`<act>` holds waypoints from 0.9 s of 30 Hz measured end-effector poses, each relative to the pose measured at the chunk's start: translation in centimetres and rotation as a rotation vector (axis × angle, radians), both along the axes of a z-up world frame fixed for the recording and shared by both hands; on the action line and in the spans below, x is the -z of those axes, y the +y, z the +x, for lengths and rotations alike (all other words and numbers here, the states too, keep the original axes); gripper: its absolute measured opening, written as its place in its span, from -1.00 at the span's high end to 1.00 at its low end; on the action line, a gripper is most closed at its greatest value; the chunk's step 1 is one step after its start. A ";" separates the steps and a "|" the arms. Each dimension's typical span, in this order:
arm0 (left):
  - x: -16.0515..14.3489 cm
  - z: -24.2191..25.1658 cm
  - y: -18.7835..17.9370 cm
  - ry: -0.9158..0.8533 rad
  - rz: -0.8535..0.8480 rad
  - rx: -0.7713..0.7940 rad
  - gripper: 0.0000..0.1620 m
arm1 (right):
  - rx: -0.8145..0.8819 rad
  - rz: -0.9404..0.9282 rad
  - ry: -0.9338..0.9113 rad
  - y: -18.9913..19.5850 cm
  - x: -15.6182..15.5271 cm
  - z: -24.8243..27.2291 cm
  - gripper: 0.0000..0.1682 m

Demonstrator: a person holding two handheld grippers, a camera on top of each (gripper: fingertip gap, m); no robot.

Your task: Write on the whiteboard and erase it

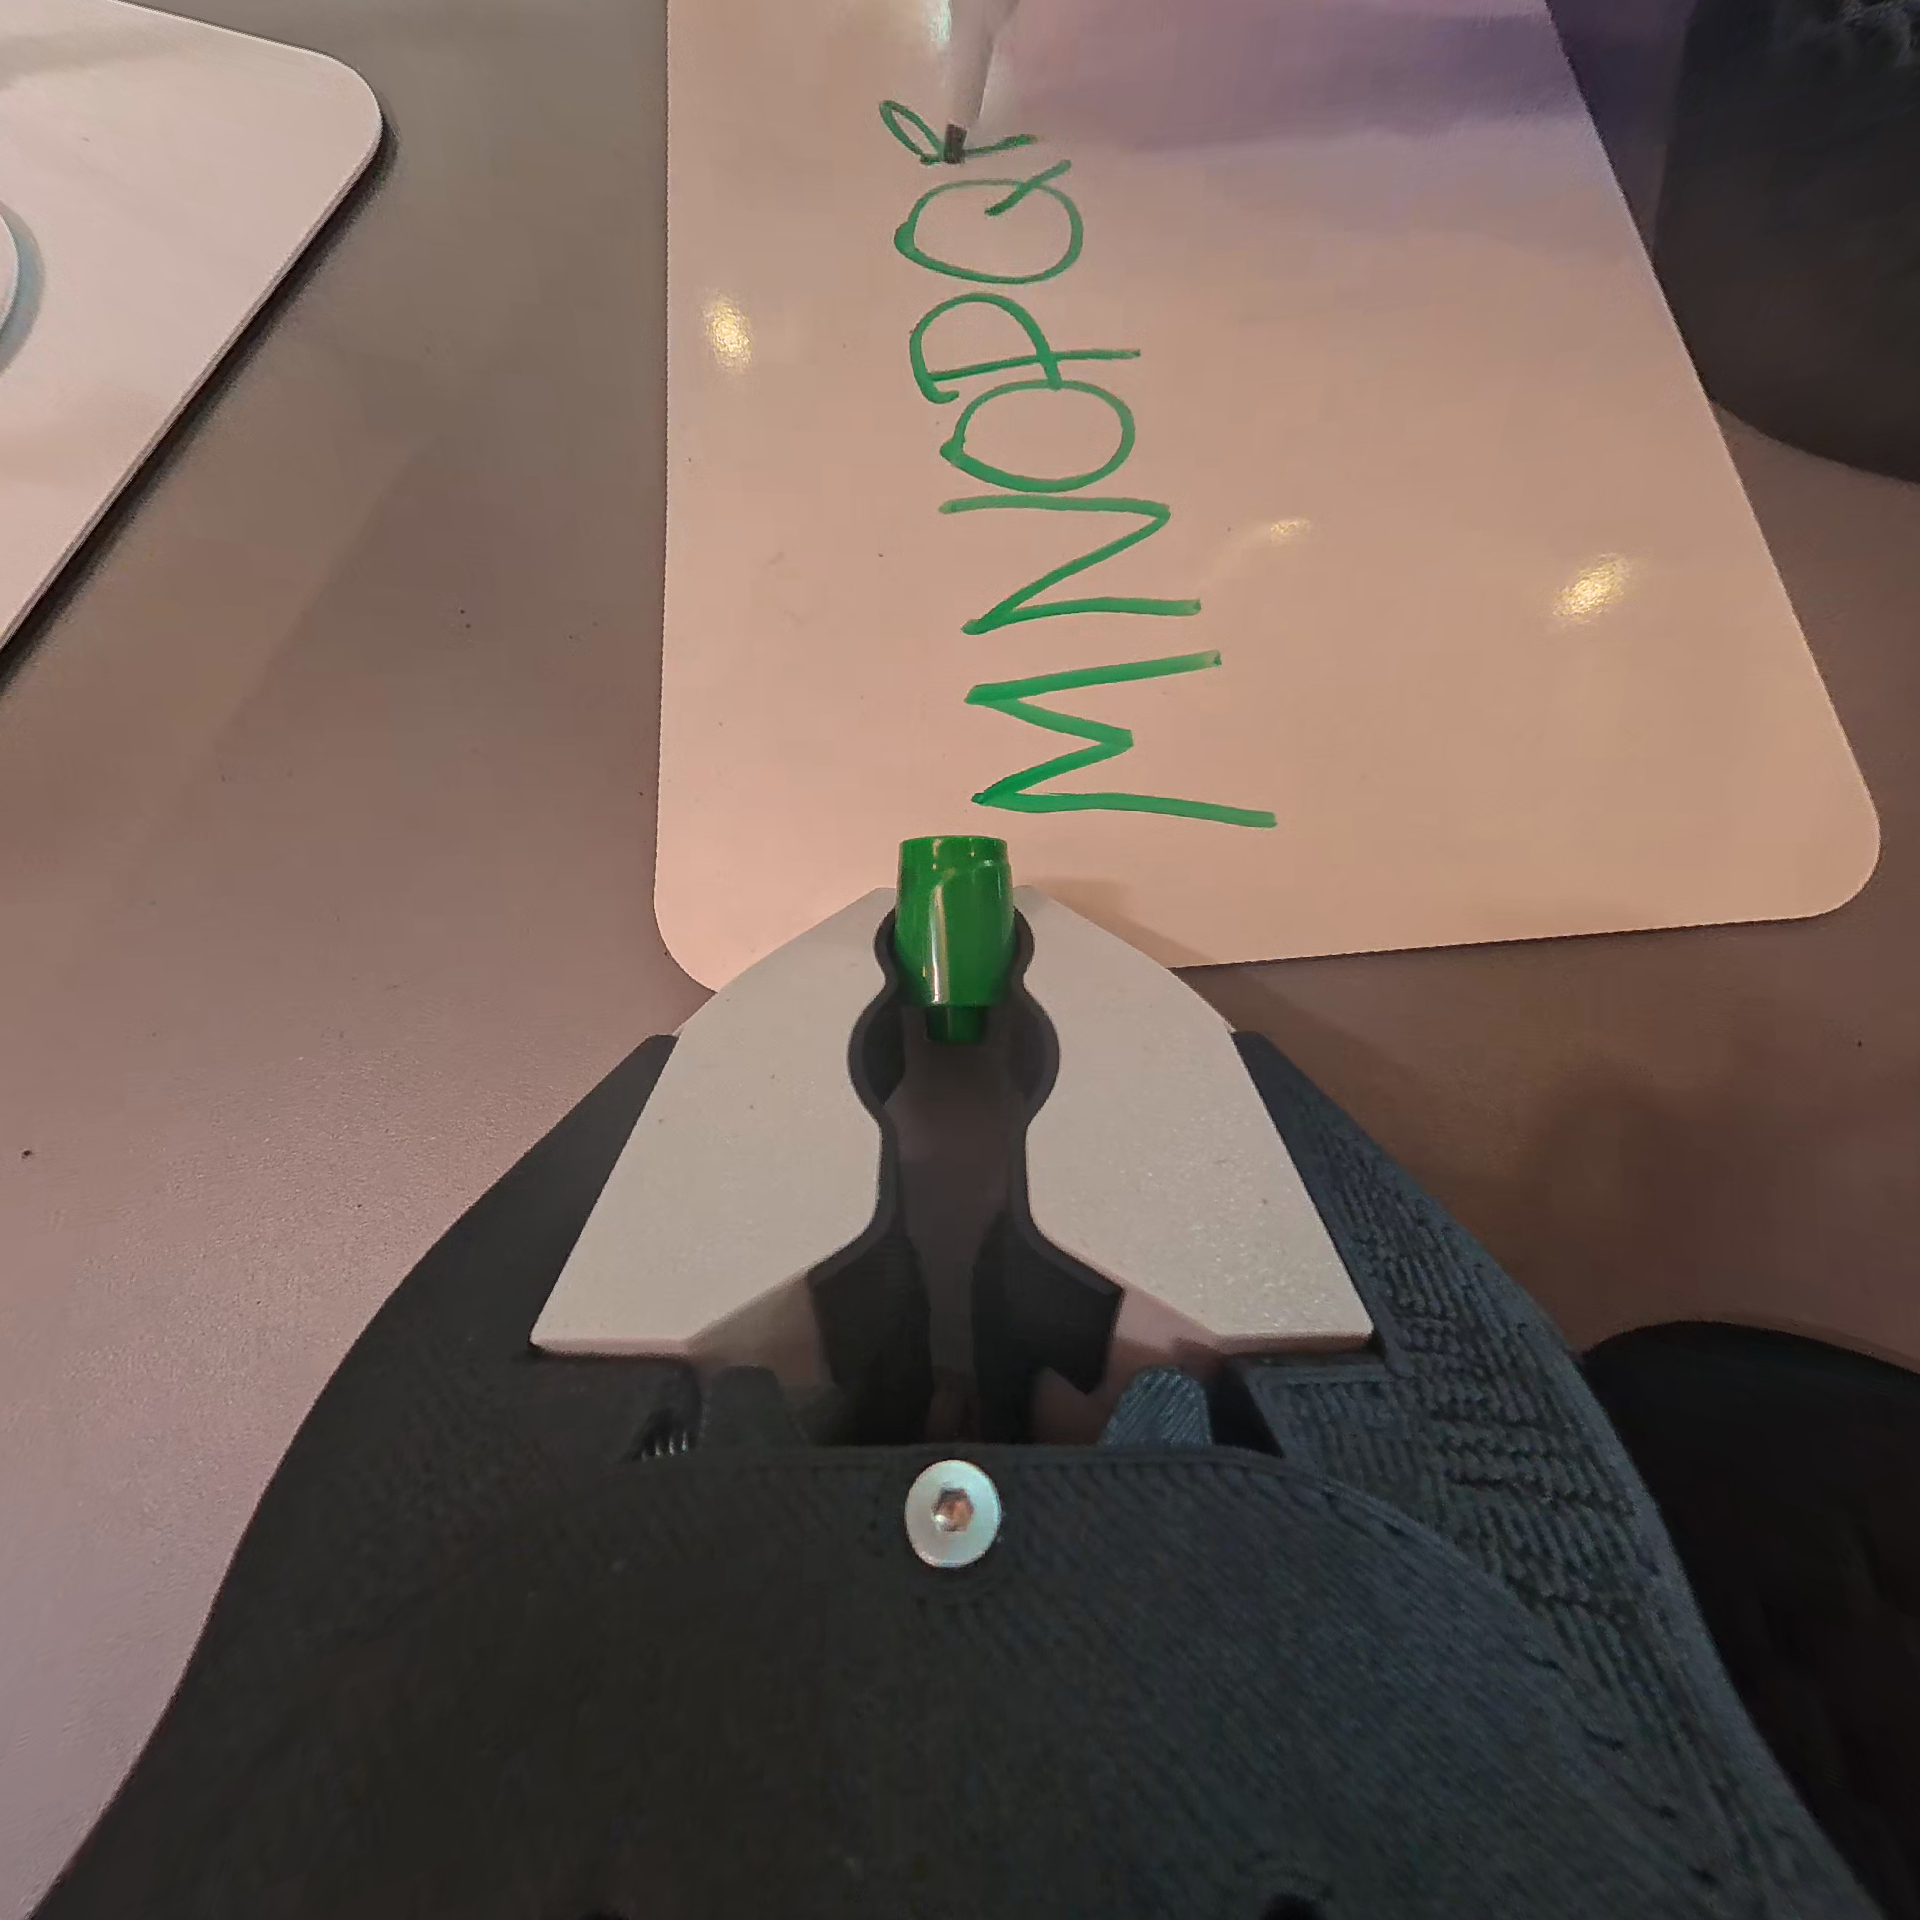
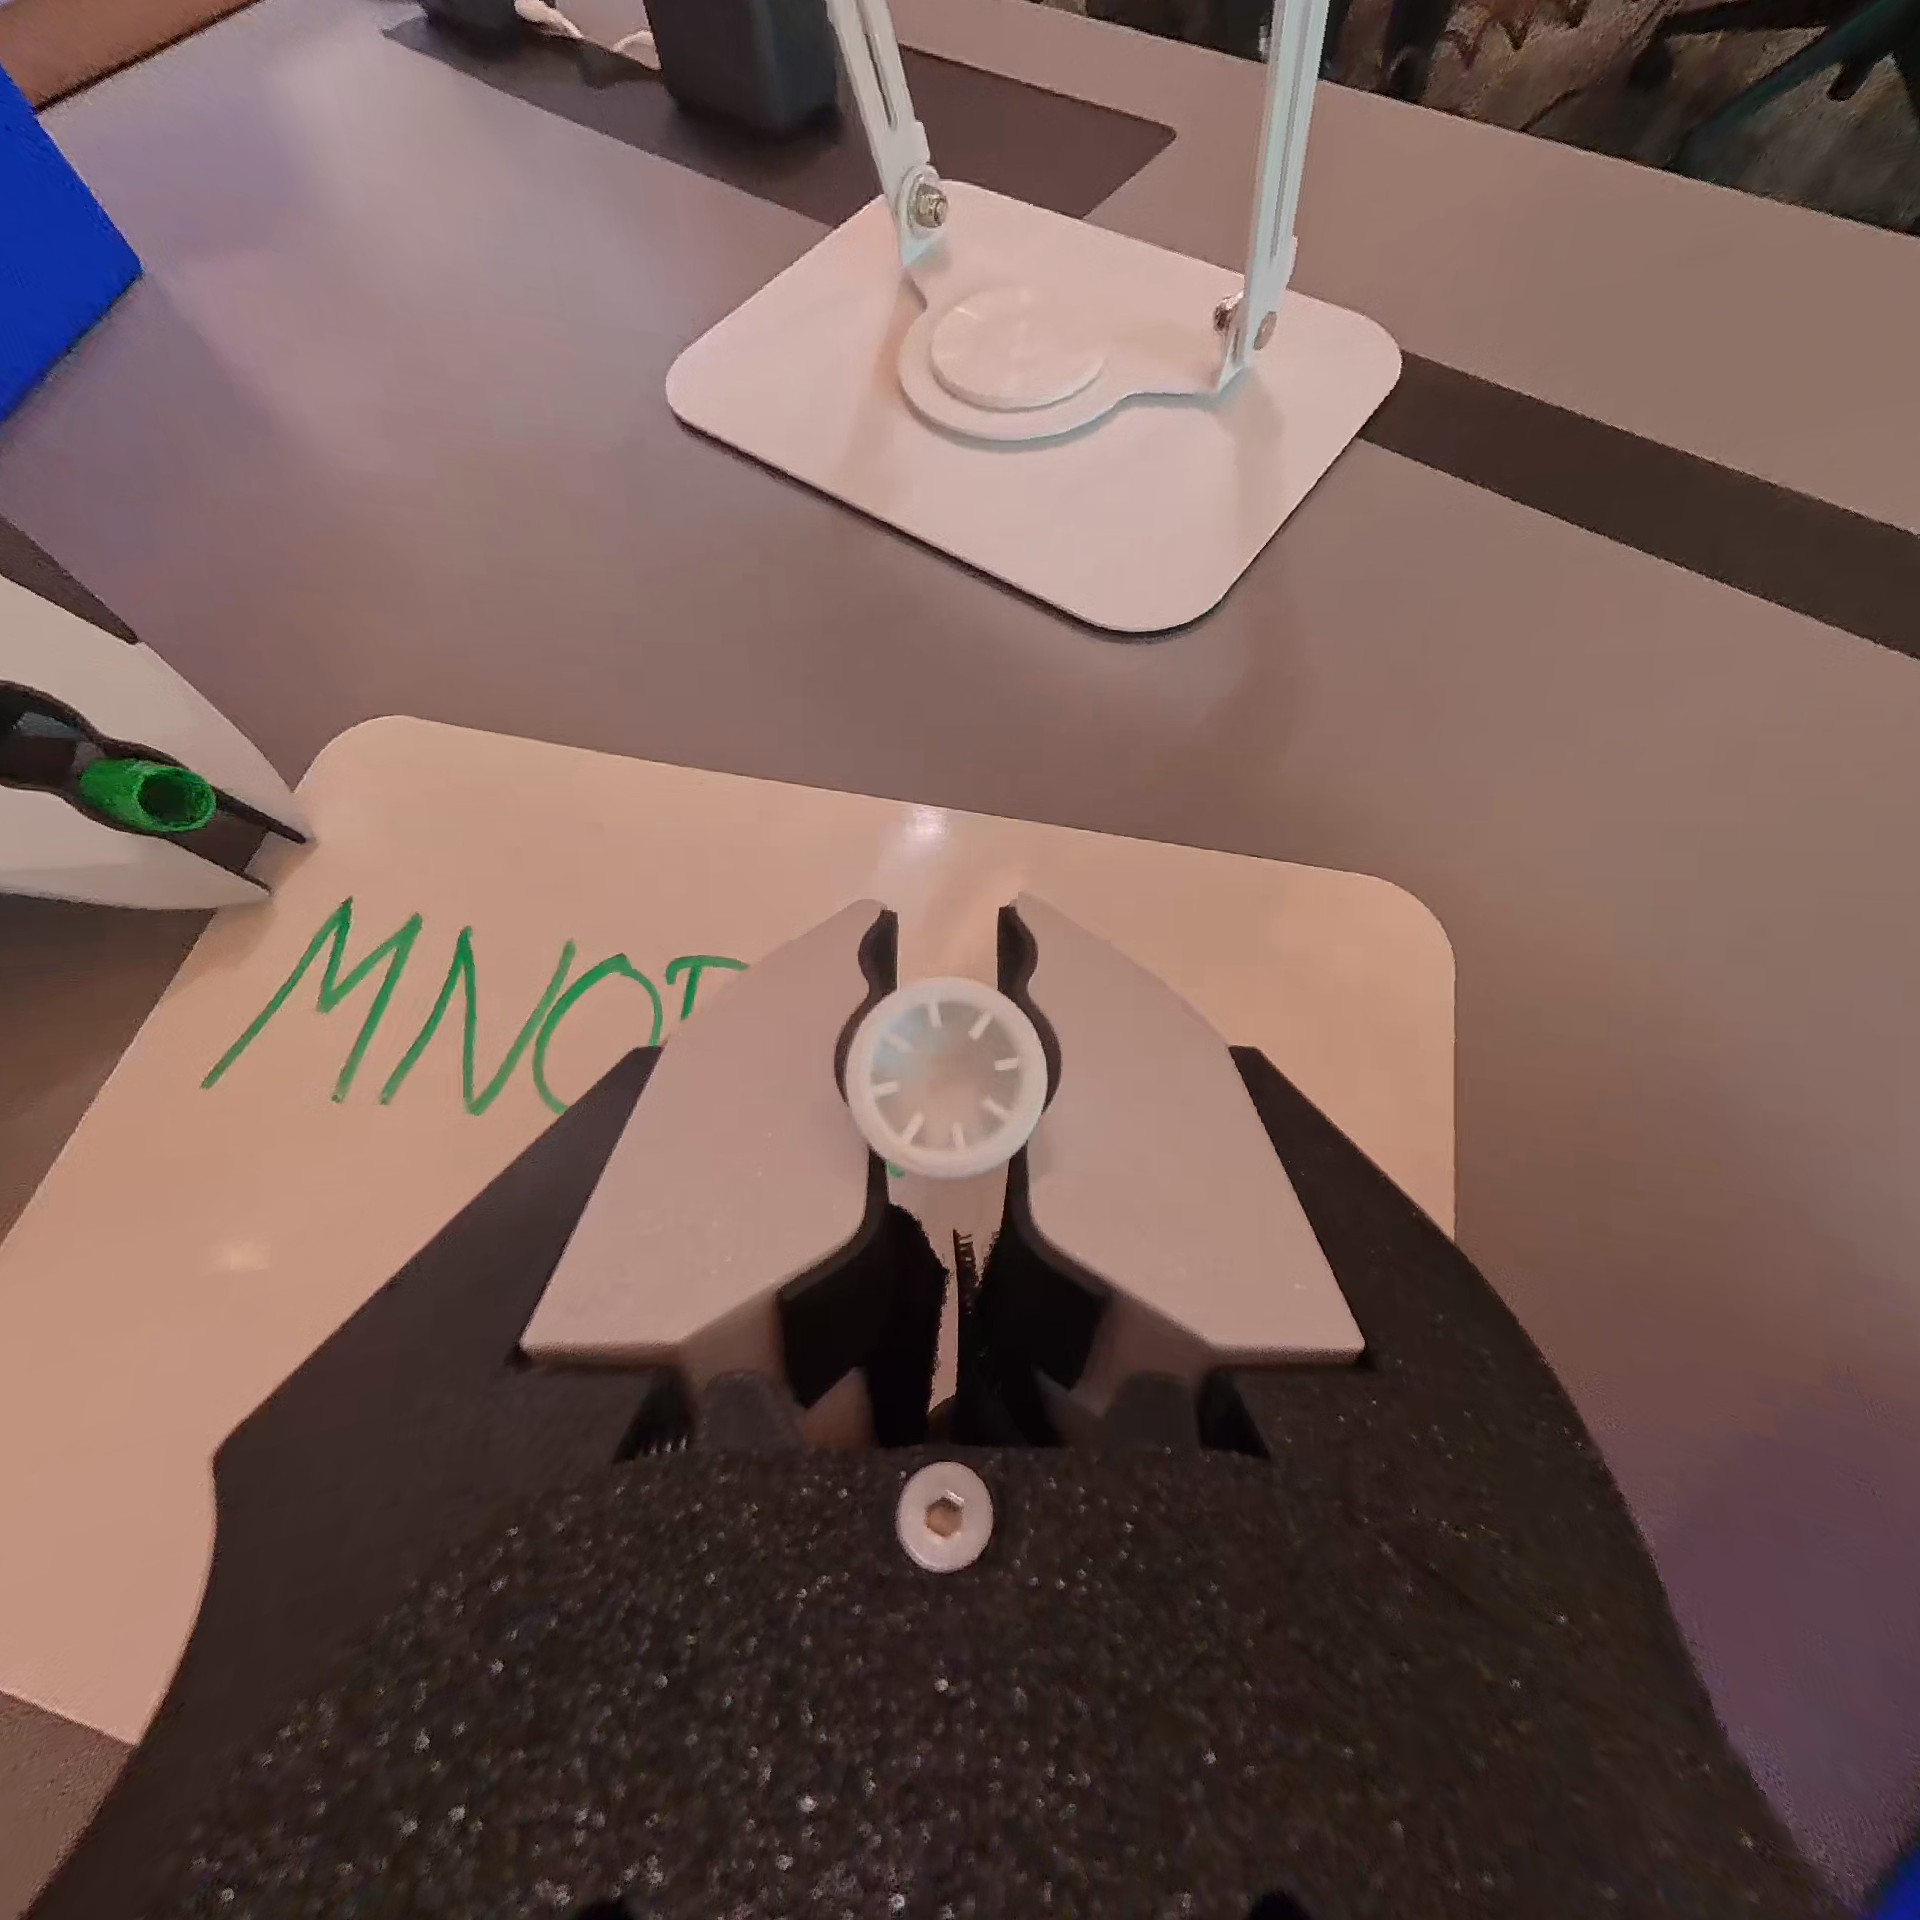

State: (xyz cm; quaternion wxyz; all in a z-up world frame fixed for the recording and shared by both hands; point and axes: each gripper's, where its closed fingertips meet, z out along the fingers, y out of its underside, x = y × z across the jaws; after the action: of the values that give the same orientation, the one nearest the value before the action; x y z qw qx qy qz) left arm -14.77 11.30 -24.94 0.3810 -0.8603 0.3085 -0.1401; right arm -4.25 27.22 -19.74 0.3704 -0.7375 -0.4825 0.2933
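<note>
The whiteboard (image 2: 1195, 935) lies on the table (image 2: 416, 468), with a stand base (image 2: 1091, 499) behind it.

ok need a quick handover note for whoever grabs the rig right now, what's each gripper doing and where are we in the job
Left gripper: shut on the green marker cap, parked at the near edge of the whiteboard.
Right gripper: shut on the marker, held upright with its tip on the board at the far end of the line of green writing.
Done: cap off, a row of green letters written.
Left: finish the stroke, recap the marker, erase the board. No eraser shows in either view.
A white stand base sits on the table beyond the board.
</note>
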 end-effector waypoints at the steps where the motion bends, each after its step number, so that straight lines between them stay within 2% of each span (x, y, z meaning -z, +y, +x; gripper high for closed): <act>1: 0.0 0.0 0.0 0.001 0.000 0.000 0.80 | 0.002 0.003 -0.005 0.0 0.0 0.0 0.77; 5: 0.0 0.0 0.0 0.000 0.000 -0.001 0.80 | 0.054 0.040 -0.024 1.3 0.0 0.8 0.77; 10: 0.0 0.0 0.0 0.002 0.001 0.000 0.80 | 0.161 0.032 -0.117 1.9 0.2 4.6 0.77; 12: 0.0 0.0 0.0 0.008 0.008 0.002 0.80 | 0.176 0.117 -0.051 1.8 -1.4 4.8 0.77; 15: -0.3 0.0 0.2 0.043 0.052 0.018 0.81 | 0.093 0.165 0.232 -1.4 -6.4 2.7 0.77; 17: -2.2 1.6 0.0 -0.047 0.138 0.092 0.82 | -0.073 0.041 0.491 -6.1 -10.1 0.4 0.77; 19: -4.8 3.4 -0.6 -0.207 0.195 0.140 0.82 | -0.265 -0.147 0.665 -11.5 -12.2 -1.7 0.77; 22: -6.9 4.7 -1.3 -0.317 0.242 0.182 0.82 | -0.404 -0.238 0.674 -16.4 -12.0 -4.1 0.77; 27: -7.5 5.8 -2.1 -0.308 0.280 0.248 0.82 | -0.398 -0.249 0.682 -16.9 -11.9 -5.2 0.78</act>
State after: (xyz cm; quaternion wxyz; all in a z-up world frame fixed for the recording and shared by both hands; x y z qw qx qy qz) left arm -9.00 9.20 -17.45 0.5190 -0.7231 0.3665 -0.2712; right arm -9.48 10.33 -7.89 0.3530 -0.5295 -0.4261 0.6430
